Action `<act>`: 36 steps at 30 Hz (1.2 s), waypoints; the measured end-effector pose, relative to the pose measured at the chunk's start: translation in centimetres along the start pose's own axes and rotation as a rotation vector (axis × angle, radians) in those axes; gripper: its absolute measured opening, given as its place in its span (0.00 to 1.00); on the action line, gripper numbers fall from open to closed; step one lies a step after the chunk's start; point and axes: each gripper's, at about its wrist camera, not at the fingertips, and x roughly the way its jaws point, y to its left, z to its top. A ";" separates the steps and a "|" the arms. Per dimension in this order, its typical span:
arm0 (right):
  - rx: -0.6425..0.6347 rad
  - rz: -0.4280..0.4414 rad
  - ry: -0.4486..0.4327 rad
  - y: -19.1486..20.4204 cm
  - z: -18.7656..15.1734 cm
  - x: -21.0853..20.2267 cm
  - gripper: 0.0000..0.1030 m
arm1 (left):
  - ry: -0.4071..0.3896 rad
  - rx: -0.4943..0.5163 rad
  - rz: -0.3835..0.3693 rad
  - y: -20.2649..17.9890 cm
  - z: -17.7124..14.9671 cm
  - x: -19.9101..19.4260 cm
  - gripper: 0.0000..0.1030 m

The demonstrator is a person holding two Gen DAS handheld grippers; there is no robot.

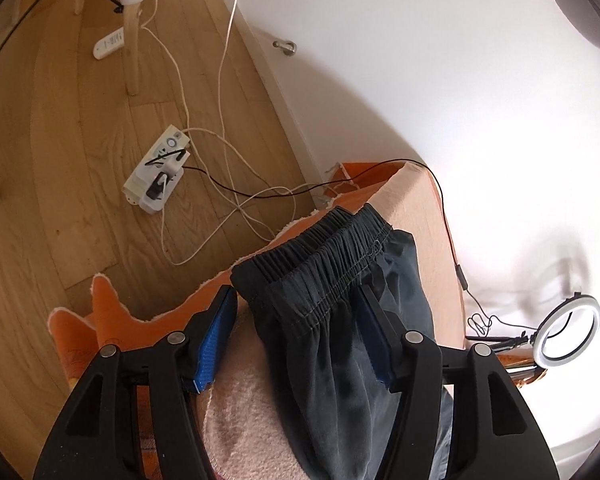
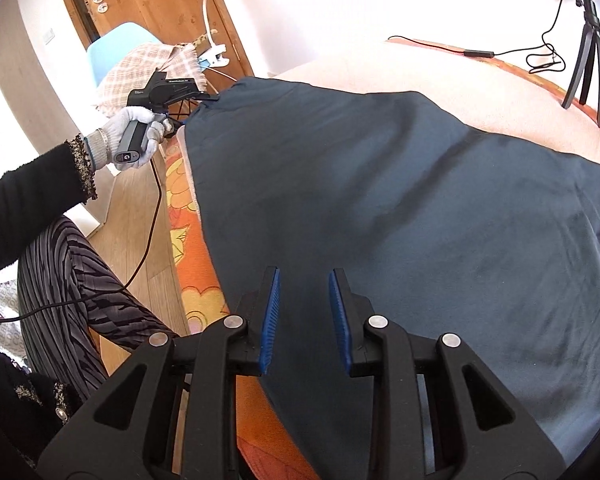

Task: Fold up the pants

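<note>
Pants [image 1: 340,312]: left wrist view, elastic waistband bunched between the pads of the left claw [image 1: 298,332], which stands wide, not clamped. Risk: closing off-centre catches one layer only, and the waistband slips toward the floor ahead. No legible writing.

Right wrist view: right claw [image 2: 302,316] parted, empty, above the spread cloth; low descent could drag wrinkles. No readable label.

Pants [image 2: 400,208] on bed [image 2: 440,76]; waistband [image 1: 320,248] between left gripper [image 1: 296,332] fingers; right gripper [image 2: 302,316] over pants; tripod [image 2: 588,52] behind.
</note>
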 end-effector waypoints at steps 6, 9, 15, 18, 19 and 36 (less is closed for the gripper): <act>0.026 -0.006 0.009 -0.6 -0.2 0.1 0.26 | -0.034 -0.046 -0.036 0.2 0.1 0.4 0.50; 0.023 -0.015 0.015 -0.6 -0.3 0.3 0.26 | -0.069 -0.033 -0.023 -0.2 -0.2 0.1 0.37; 0.029 -0.018 0.018 -0.4 -0.3 0.3 0.26 | -0.144 0.069 0.015 -2.0 -0.3 -0.8 0.20; 0.046 -0.020 0.012 -0.7 -0.4 0.1 0.26 | -0.176 0.122 0.023 -3.2 -0.4 -1.5 0.19; 0.050 -0.021 0.009 -0.8 -0.4 0.1 0.26 | -0.186 0.141 0.019 -3.7 -0.5 -1.7 0.18; 0.182 -0.023 -0.062 -3.6 0.5 -1.7 0.26 | -0.223 0.844 0.087 -18.1 -10.9 -3.2 0.17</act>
